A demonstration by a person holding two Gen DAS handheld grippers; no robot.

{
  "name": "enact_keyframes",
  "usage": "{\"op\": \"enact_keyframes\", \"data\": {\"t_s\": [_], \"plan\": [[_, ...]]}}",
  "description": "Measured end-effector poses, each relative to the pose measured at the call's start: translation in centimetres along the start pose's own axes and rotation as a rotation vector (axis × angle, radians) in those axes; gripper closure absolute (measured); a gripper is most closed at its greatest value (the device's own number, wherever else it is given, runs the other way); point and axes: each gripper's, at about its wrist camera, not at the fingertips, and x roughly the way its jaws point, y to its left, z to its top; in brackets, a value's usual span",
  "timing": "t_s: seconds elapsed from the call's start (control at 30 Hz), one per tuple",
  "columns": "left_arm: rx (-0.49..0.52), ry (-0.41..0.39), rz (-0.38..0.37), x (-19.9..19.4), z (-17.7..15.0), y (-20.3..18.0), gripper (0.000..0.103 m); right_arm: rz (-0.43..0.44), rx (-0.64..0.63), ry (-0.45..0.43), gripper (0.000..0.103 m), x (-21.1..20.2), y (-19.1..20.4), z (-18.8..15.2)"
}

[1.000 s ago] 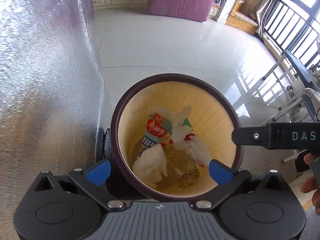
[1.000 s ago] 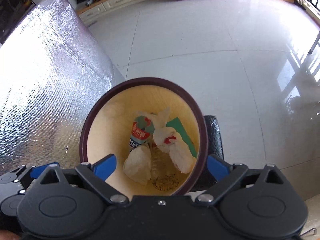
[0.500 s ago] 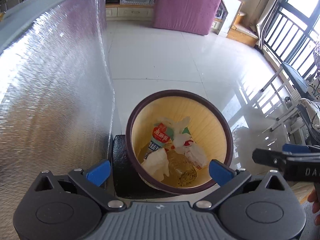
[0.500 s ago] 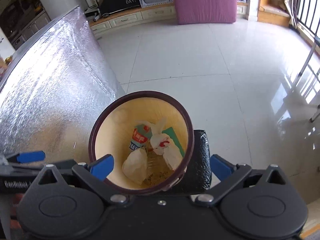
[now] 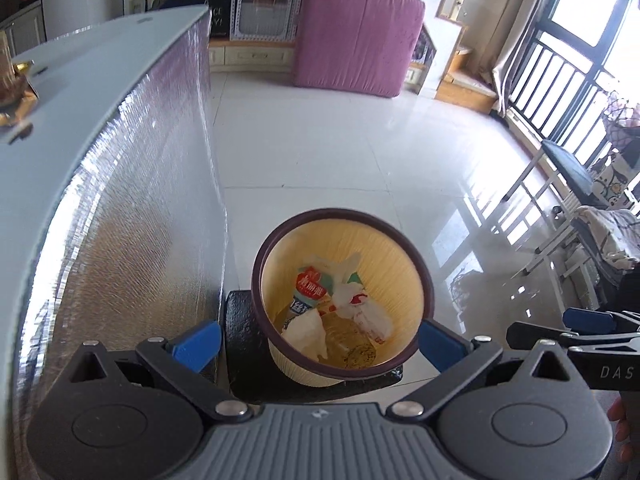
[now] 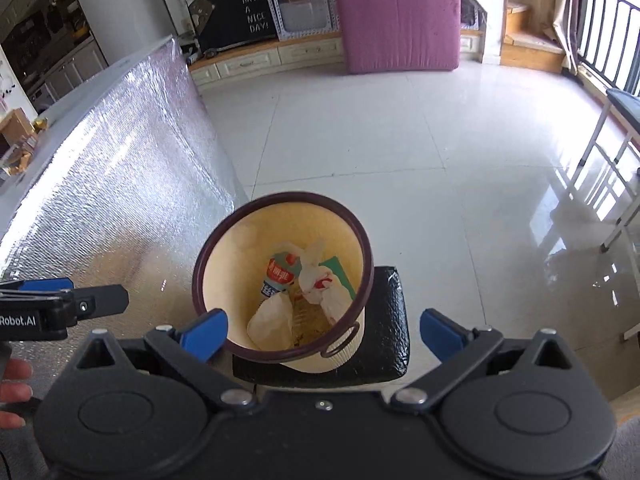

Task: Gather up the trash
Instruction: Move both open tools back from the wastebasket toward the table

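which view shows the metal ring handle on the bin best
The right wrist view. The thin ring handle hangs in plain sight off the near rim of the trash bin, against its pale outer wall. In the left wrist view the trash bin shows rim and trash, but no handle is visible.

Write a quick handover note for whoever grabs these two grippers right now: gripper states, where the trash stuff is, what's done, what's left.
Left gripper: open, empty, above the trash bin.
Right gripper: open, empty, also above the bin.
Bin: stands on a black mat on the white floor, beside the foil-covered counter.
In the bin: crumpled tissues, a red-and-white labelled wrapper, a clear plastic bottle, something green.
Done: those pieces are in the bin.
Left: no loose trash shows on the floor in either view; check the counter top, mostly out of view, before finishing.
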Motion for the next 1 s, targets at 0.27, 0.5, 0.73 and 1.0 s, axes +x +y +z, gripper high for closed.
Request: {"op": "enact_keyframes", "data": {"t_s": [0.27, 0.5, 0.73, 1.0], "plan": [[0.022, -0.085, -0.018, -4.0, -0.5, 0.3, 0.000, -0.016, -0.002, -0.092, 0.000, -4.1, 1.0, -1.1], [0.031, -0.170, -0.036, -7.7, -1.3, 1.1, 0.000, -0.035, 0.012, -0.158, 0.000, -6.7, 1.9, -2.1], [0.016, -0.260, -0.037, -10.9, -2.3, 3.6, 0.000, -0.008, 0.022, -0.253, 0.000, -9.4, 4.0, -2.5], [-0.030, -0.363, -0.011, -15.0, -3.3, 8.3, 0.000, 0.043, 0.013, -0.394, 0.000, -11.3, 8.5, -2.8]]}}
